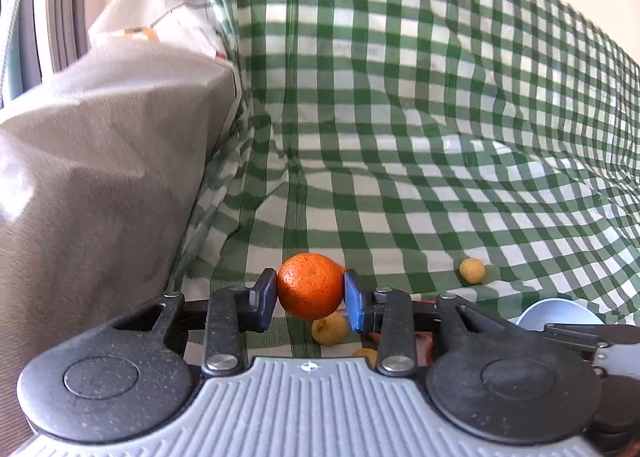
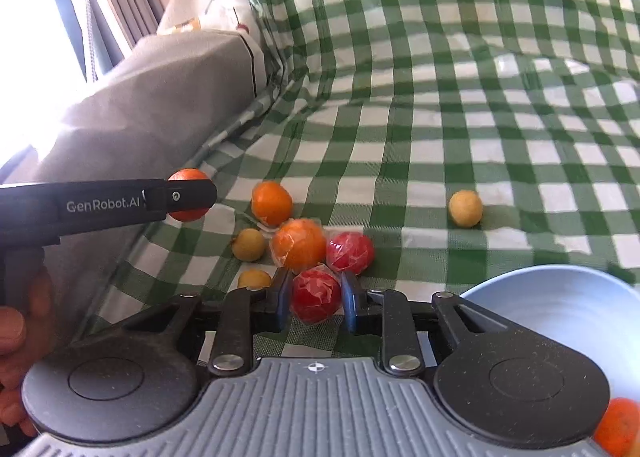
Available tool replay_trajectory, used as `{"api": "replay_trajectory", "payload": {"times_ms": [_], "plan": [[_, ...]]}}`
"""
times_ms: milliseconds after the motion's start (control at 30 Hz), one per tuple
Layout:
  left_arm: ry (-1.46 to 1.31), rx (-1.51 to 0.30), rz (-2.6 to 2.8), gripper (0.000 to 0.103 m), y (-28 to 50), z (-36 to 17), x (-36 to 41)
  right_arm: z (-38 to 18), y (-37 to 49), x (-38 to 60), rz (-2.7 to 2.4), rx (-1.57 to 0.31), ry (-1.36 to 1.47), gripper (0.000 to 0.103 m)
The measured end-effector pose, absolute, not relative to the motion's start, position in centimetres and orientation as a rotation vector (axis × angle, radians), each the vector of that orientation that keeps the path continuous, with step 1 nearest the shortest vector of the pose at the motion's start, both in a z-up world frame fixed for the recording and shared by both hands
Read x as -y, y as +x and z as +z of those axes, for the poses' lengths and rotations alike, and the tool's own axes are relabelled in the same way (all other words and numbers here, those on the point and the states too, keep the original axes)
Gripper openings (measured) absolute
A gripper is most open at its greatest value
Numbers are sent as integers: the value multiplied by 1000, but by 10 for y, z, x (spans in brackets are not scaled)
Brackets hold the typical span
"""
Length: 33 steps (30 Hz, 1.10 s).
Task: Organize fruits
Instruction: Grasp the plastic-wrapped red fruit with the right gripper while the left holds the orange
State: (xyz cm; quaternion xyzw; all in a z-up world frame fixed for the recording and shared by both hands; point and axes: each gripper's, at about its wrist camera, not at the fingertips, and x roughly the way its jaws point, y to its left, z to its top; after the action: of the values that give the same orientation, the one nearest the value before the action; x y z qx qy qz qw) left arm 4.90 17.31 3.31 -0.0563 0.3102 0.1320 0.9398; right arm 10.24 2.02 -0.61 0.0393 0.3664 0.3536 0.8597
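A green-and-white checked cloth (image 2: 440, 117) covers the surface in front of you and rises in folds at the back, with a grey cushion (image 1: 100, 161) propped at the left edge and pale window light beyond it.

Your left gripper (image 1: 310, 293) has its jaws closed on an orange mandarin (image 1: 310, 285), one pad pressed to each side of the fruit, which sits lifted clear of the cloth. Just below it in the left wrist view lies a small yellow fruit (image 1: 330, 331), and another yellow one (image 1: 472, 270) rests alone on the cloth to the right.

Your right gripper (image 2: 314, 297) has its jaws narrowed around a red fruit in clear wrap (image 2: 314, 295). The left pad sits against the wrap; on the right a thin gap may remain, and you cannot tell for certain whether the pads press the fruit.

Just beyond that red fruit, touching or nearly so, sit a wrapped orange fruit (image 2: 300, 245) and a second wrapped red fruit (image 2: 351, 253). Behind them lies a bare mandarin on the cloth (image 2: 272, 203). Two small yellow fruits (image 2: 249, 244) lie left of the cluster, one nearer your jaws than the other.

A pale blue bowl (image 2: 560, 297) stands at the right, near your right gripper, with an orange fruit in the corner (image 2: 618, 425) showing beside it at the frame's lower edge. The hand (image 2: 16, 341) holding the left gripper appears at the left side of the right wrist view.
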Motion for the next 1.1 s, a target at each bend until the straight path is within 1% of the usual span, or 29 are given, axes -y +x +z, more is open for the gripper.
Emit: {"api": "replay_trajectory", "payload": {"times_ms": [433,633,833,933,1100], "plan": [[-212,-575,247,40,7,60,-168,35,57,27,763,-624,75,28],[-152,-567,226,40,1,64,-150,56,35,61,713,-589,90,28],[-86,-539,207,40,-5,67,-128,88,28,114,648,-526,102,28],[-88,-543,209,40,-6,67,-116,86,27,137,608,-521,86,28],[-13,-535,191,40,-7,63,-87,67,29,155,541,-573,136,28]]}}
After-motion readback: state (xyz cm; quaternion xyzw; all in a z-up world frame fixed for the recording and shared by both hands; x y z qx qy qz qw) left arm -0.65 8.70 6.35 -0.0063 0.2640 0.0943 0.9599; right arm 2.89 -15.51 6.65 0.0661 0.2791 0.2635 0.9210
